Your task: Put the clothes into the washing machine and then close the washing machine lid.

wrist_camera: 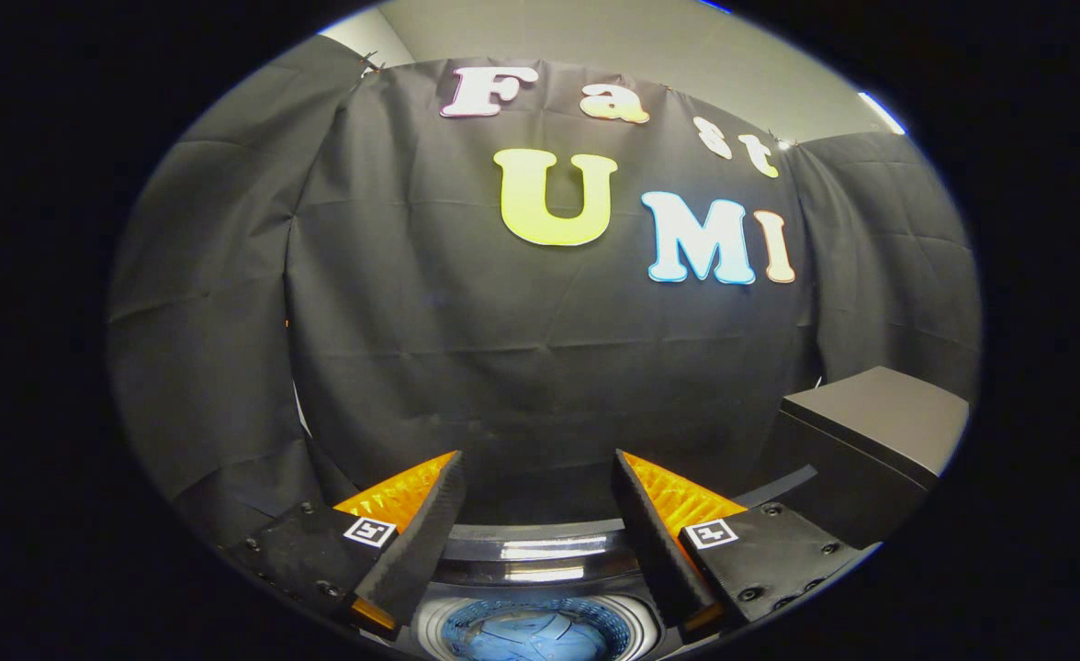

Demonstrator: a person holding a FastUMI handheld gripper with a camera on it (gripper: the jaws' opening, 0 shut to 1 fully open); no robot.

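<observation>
The washing machine (pixel 540 624) sits at the bottom centre of the frame, seen from above and only in part. Its round opening shows a pale ring around a blue drum (pixel 535 638), with a blue ribbed shape inside that is too blurred to tell apart as cloth or drum floor. A dark glossy curved rim (pixel 540 551) runs across just above the opening, catching bright reflections.

The gripper (pixel 538 473) hovers directly over the opening. Its two fingers (pixel 425 542) rise from the lower left and lower right of the frame and are spread wide apart, with nothing between them. Each finger carries a small square black-and-white marker (pixel 370 531) near its base.

To the lower right, beyond the right-hand finger, stands a dark box (pixel 871 431) with a flat lighter top. Behind everything, black cloth (pixel 540 340) hangs as the wall of the booth, creased in folds. A strip of pale ceiling (pixel 613 37) shows at the top of the frame.
</observation>
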